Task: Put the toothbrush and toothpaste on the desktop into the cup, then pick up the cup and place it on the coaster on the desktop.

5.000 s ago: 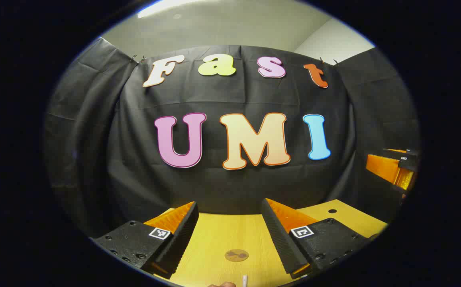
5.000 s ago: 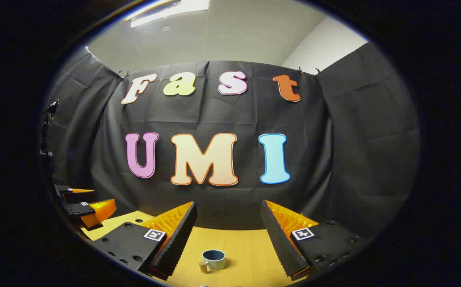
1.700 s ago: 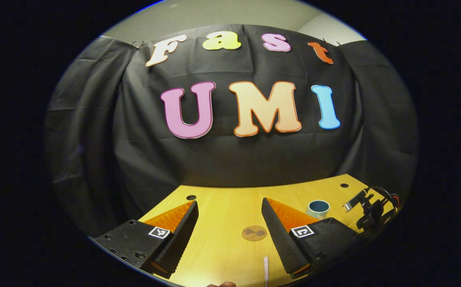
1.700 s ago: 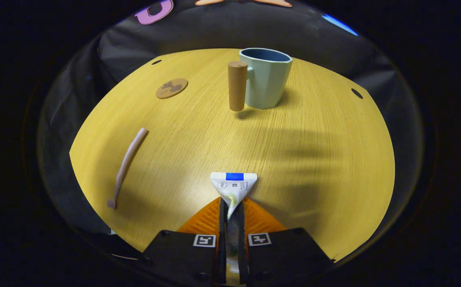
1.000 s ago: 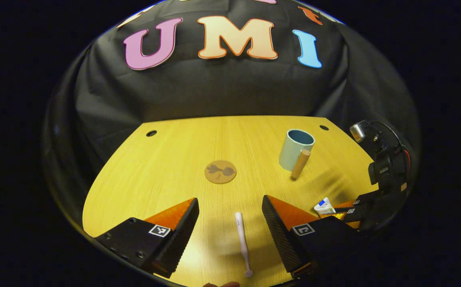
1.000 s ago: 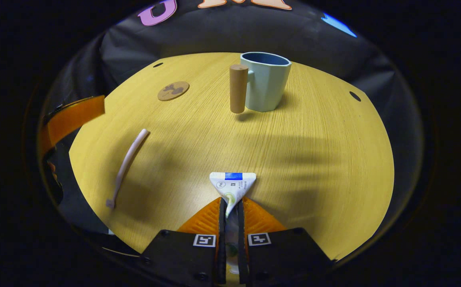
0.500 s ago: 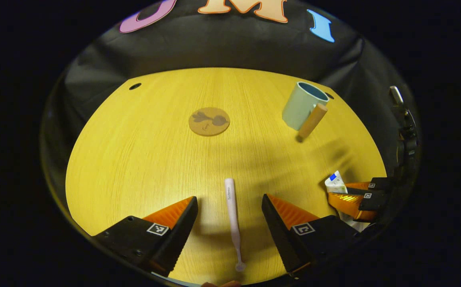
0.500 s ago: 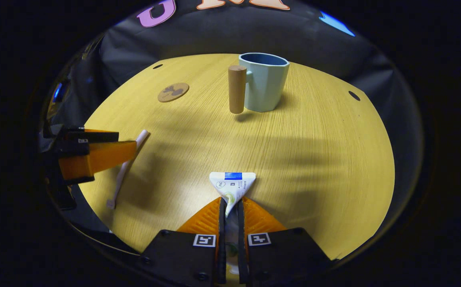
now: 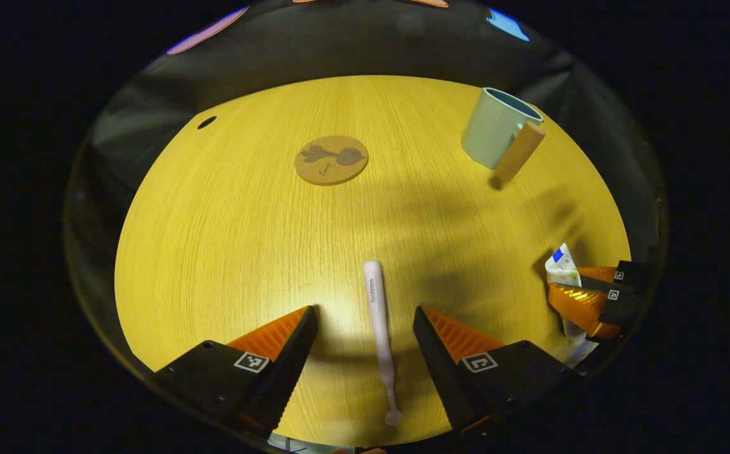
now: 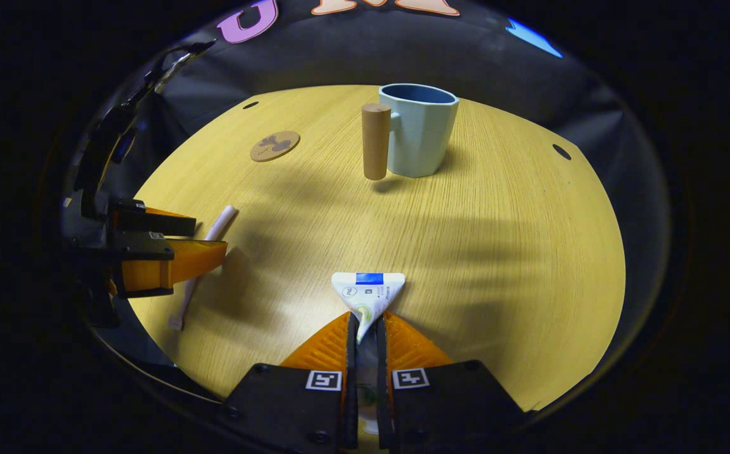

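Left tongs (image 9: 365, 318) gape wide over the toothbrush (image 9: 380, 331), which lies flat on the bench (image 9: 226, 214) between the fingers, touching neither. Right tongs (image 10: 365, 328) are clamped on the toothpaste (image 10: 368, 293), its crimped end poking out near the bench's near edge. Cup (image 10: 418, 129) stands upright far right, coaster (image 9: 331, 159) far centre, with bare wood between them.

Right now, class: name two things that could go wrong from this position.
The left gripper is open astride the thin toothbrush, which lies flat on the desktop; closing could pinch poorly or scrape wood. The right gripper grips the toothpaste near one end, so it may swing when lowered into the cup.
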`<state>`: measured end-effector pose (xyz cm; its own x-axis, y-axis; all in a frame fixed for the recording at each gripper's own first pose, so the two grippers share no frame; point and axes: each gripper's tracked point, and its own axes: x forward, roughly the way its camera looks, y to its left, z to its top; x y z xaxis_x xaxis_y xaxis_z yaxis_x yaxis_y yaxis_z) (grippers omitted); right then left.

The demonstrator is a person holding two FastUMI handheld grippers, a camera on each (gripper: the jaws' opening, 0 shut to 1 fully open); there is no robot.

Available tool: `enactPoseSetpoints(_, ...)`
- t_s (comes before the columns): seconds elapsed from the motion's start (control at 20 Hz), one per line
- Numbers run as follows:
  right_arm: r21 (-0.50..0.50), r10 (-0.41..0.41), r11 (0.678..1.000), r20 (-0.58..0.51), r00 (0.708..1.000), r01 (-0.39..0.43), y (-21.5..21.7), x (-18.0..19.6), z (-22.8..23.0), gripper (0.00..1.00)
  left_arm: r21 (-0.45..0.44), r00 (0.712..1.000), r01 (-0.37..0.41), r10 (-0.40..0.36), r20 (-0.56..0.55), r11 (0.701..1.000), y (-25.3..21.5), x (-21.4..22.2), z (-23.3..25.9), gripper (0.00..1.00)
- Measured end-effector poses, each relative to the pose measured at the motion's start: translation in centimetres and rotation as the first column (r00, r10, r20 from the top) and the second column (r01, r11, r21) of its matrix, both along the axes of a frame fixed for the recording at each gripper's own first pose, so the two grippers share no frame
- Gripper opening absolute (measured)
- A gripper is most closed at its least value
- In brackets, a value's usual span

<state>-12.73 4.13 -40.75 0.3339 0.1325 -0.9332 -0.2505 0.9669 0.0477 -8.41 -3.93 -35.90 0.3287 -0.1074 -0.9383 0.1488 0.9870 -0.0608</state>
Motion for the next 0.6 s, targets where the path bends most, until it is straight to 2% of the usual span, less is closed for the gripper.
enactPoseSetpoints(0.1, 0.001, 0.0, 1.0, -0.001, 1.0, 0.0, 0.0, 0.0, 0.0, 0.15, 0.0, 1.0, 0.014, -0.014, -0.018, 1.0, -0.3, 0.0, -0.1, 0.92)
enactPoseSetpoints(0.15, 0.002, 0.001, 1.0, -0.001, 1.0, -0.001, 0.0, 0.0, 0.0, 0.15, 0.001, 0.999, 0.035, -0.035, -0.023, 0.999, -0.6, 0.1, 0.0, 0.83)
enactPoseSetpoints(0.2, 0.003, 0.003, 1.0, 0.0, 1.0, -0.003, 0.0, 0.0, 0.0, 0.15, 0.001, 0.998, 0.057, -0.057, -0.036, 0.998, -0.9, 0.1, 0.0, 0.79)
enactPoseSetpoints(0.25, 0.004, 0.004, 1.0, 0.0, 1.0, -0.004, 0.0, 0.0, 0.0, 0.15, 0.004, 0.996, 0.07, -0.07, -0.047, 0.998, -1.2, 0.1, -0.1, 0.68)
enactPoseSetpoints(0.4, 0.006, 0.007, 1.0, 0.001, 1.0, -0.007, -0.1, 0.0, 0.0, 0.15, -0.005, 0.994, 0.079, -0.079, -0.072, 0.997, -1.6, 0.1, -0.1, 0.5)
enactPoseSetpoints(0.45, 0.007, 0.007, 1.0, 0.002, 1.0, -0.007, 0.0, 0.0, 0.0, 0.15, -0.01, 0.995, 0.076, -0.077, -0.066, 0.997, -1.7, 0.3, -0.1, 0.35)
enactPoseSetpoints(0.5, 0.008, 0.008, 1.0, 0.002, 1.0, -0.008, 0.0, 0.0, 0.1, 0.15, -0.026, 0.998, 0.053, -0.054, -0.045, 0.998, -1.7, 0.4, -0.2, 0.29)
enactPoseSetpoints(0.55, 0.01, 0.009, 1.0, 0.002, 1.0, -0.009, 0.0, 0.0, 0.1, 0.15, -0.046, 0.999, 0.029, -0.03, -0.035, 0.999, -1.8, 0.7, -0.1, 0.11)
enactPoseSetpoints(0.6, 0.012, 0.008, 1.0, 0.002, 1.0, -0.008, 0.0, 0.0, 0.1, 0.15, -0.06, 1.0, 0.017, -0.019, -0.023, 0.998, -1.7, 0.5, 0.0, 0.07)
